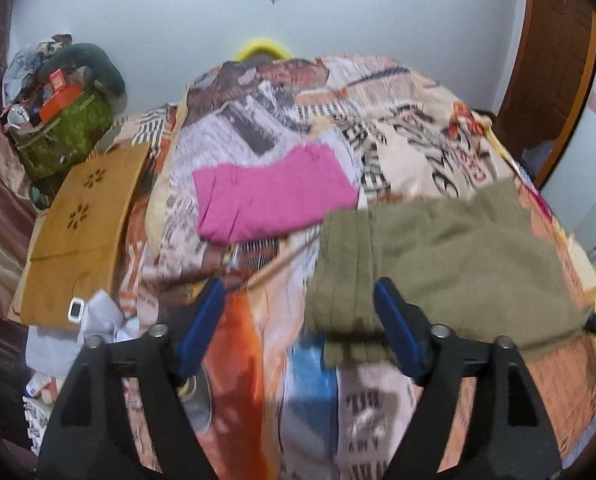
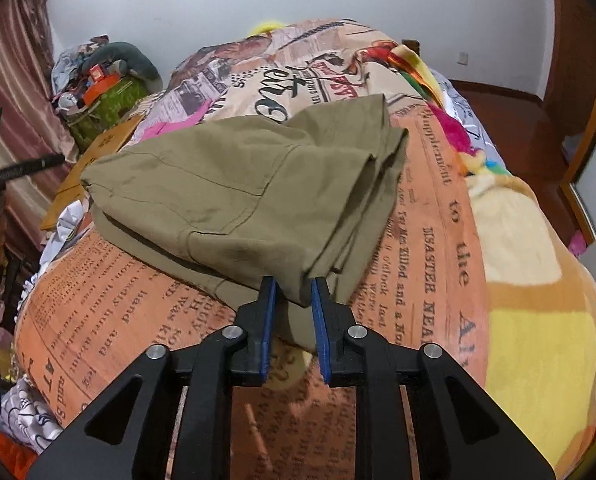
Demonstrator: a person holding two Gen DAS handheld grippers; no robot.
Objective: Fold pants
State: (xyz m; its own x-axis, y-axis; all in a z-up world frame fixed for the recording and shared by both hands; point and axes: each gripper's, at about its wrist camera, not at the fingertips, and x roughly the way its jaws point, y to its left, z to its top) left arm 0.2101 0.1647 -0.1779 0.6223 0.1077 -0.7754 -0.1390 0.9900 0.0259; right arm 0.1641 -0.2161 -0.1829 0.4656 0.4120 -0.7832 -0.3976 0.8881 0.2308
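Motion blur smears olive pants (image 1: 450, 264) and bedspread print (image 1: 257, 360) ahead of left gripper (image 1: 298, 300). Pants corner between right gripper (image 2: 292, 286) fingers; contact unclear.

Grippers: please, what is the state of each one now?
Left gripper: open, holding nothing.
Right gripper: jaws nearly closed around a corner of the olive pants; grip cannot be told.

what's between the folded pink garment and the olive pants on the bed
Only bare newspaper-print bedspread between the folded pink garment and the folded olive-green cotton pants, in the left wrist view.
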